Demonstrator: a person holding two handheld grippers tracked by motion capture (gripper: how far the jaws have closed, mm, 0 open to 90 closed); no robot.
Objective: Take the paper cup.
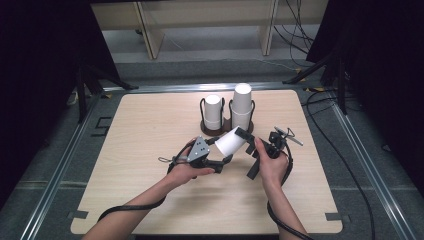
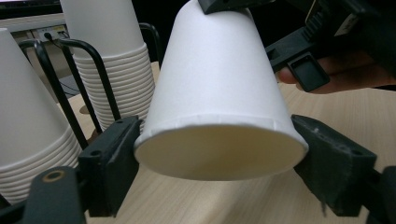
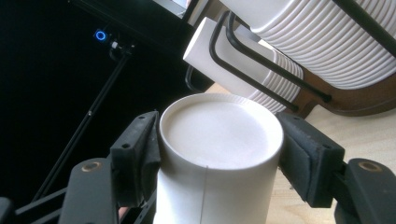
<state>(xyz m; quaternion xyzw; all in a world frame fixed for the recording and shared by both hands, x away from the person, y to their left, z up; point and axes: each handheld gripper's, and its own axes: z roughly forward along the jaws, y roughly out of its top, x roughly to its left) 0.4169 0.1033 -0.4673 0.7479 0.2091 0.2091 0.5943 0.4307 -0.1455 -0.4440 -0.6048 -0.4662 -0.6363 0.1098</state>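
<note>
Edges cutting off the cups
The left stack of white paper cups [image 2: 28,116] is running past the frame's edge, hiding its base.

Bright tabletop, dark surroundings, soft focus.

A light wooden table [image 1: 150,150] with rounded corners is seen. Near its far edge, a dark cup holder [image 1: 226,125] is placed, loaded with two stacks of white cups [image 1: 241,105].

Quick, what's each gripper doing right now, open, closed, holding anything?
Left gripper: closed on the rim end of the paper cup.
Right gripper: closed on the same paper cup, at its base end.
</note>
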